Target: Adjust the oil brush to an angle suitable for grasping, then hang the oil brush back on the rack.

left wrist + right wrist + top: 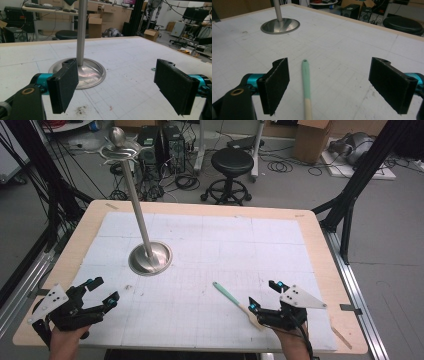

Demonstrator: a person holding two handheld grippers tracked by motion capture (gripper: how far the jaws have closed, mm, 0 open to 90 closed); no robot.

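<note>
1. My right gripper (pixel 265 296) sat near the counter's (pixel 310 232) front edge with its fingers (pixel 274 85) wide apart, holding nothing.
2. The spatula (pixel 235 301) lay flat on the counter between those fingers, nearer one of them, its mint handle (pixel 305 75) pointing away toward the stand (pixel 150 257).
3. My left gripper (pixel 102 292) hovered at the front left, fingers (pixel 63 87) wide too, empty, facing the stand's base (pixel 87 72).
4. Risk, as I judged it: closing off-centre would let the nearer finger nudge the spatula first and roll or skid it sideways, since the handle is thin and lies low.
5. Coming down too steeply could jam the fingertips on the counter before they reached the handle.
6. A careless left sweep could knock the tall pole (pixel 137 205) and tip the stand.
7. Count: one spatula, one stand, two grippers, one counter.
</note>
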